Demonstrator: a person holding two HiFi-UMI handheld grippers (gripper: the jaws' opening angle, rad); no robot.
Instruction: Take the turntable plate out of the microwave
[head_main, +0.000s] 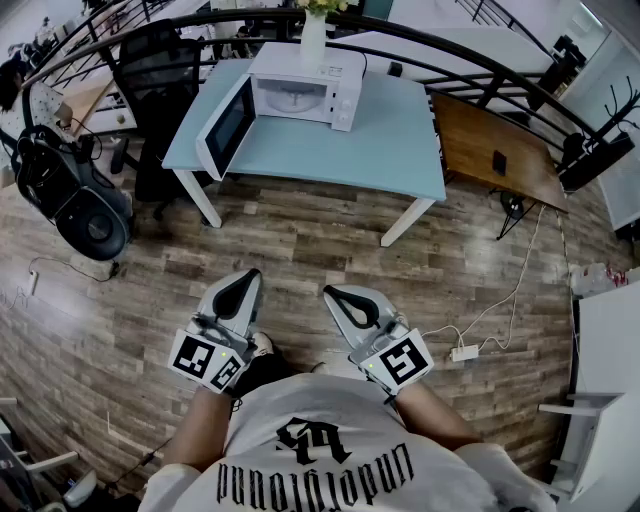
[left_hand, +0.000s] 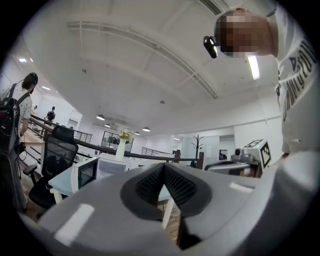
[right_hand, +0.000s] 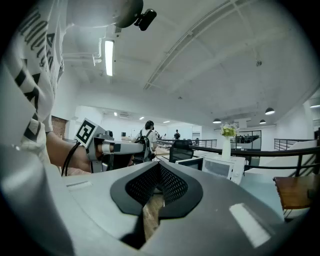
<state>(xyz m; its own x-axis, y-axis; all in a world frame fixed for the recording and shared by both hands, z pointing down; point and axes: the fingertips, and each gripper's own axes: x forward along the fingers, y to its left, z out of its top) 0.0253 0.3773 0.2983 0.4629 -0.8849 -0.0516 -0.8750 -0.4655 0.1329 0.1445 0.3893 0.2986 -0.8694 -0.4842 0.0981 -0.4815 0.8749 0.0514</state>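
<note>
The microwave (head_main: 305, 85) stands at the far edge of the pale blue surface (head_main: 390, 140), left of its middle. Its door (head_main: 227, 125) is swung wide open toward the surface's left edge. The open cavity shows pale, and from this far off the turntable plate cannot be made out inside it. A white vase (head_main: 313, 40) of flowers rises just behind the microwave.

The person stands on the wooden floor (head_main: 300, 240), well back from the surface's near edge, with both tools held close to the body and pointing toward the microwave. The left hand-held gripper (head_main: 243, 283) has its jaws closed together with nothing between them. The right hand-held gripper (head_main: 337, 295) is closed and empty too. A black office chair (head_main: 150, 70) sits off the surface's far left corner, and a brown wooden desk (head_main: 495, 150) stands beyond its right edge.
</note>
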